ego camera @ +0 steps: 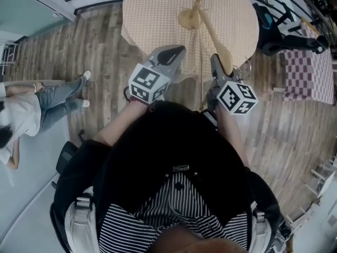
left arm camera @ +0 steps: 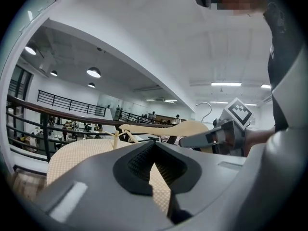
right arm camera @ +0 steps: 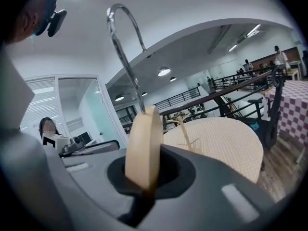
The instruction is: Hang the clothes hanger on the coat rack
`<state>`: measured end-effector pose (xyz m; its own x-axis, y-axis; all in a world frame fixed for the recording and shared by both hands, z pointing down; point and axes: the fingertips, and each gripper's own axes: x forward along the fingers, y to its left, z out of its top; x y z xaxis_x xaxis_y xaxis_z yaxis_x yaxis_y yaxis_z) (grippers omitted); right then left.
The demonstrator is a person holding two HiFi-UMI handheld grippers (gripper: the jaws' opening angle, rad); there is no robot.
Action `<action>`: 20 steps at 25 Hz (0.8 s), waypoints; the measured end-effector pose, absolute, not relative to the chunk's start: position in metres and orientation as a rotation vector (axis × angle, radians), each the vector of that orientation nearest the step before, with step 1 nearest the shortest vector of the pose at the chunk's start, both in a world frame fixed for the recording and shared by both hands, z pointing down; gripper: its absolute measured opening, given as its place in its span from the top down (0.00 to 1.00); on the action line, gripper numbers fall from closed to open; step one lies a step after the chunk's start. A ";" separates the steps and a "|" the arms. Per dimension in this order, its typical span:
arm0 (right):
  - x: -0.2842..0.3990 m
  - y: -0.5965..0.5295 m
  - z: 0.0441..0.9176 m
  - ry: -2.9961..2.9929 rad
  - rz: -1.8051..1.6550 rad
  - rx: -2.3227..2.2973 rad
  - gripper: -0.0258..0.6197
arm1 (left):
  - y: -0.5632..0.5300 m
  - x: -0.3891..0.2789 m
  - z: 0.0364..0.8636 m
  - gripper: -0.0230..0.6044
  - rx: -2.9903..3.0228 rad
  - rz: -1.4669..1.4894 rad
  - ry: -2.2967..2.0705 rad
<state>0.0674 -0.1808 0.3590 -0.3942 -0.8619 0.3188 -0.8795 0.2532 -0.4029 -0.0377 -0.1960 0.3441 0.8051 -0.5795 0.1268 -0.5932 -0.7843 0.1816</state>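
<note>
A small wooden coat rack [ego camera: 192,13] stands on a round table with a beige cloth [ego camera: 152,15]; it also shows in the right gripper view [right arm camera: 185,131]. My right gripper [ego camera: 219,62] is shut on a wooden clothes hanger [ego camera: 217,40], held at the middle of its body [right arm camera: 143,146]. Its metal hook [right arm camera: 122,42] points up. The hanger's far arm reaches over the table toward the rack. My left gripper [ego camera: 171,51] is level beside it on the left, shut and holding nothing [left arm camera: 154,146]. From that side the hanger [left arm camera: 187,129] and the right gripper [left arm camera: 226,134] show.
A person [ego camera: 31,109] sits on the wood floor at the left. A black wheeled seat [ego camera: 279,30] and a table with a checked cloth [ego camera: 308,73] stand to the right. A dark railing [left arm camera: 57,112] runs behind the round table.
</note>
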 end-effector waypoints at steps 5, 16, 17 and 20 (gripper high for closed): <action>0.060 -0.216 0.368 -2.420 0.835 1.725 0.96 | -0.239 -0.050 0.350 0.96 2.777 0.101 -0.892; 0.044 -0.244 0.372 -2.378 0.826 1.745 0.96 | -0.267 -0.066 0.369 0.96 2.732 0.086 -0.858; 0.046 -0.245 0.372 -2.373 0.824 1.745 0.96 | -0.269 -0.065 0.369 0.96 2.731 0.085 -0.859; 0.052 -0.255 0.373 -2.364 0.823 1.750 0.96 | -0.279 -0.063 0.366 0.96 2.738 0.077 -0.865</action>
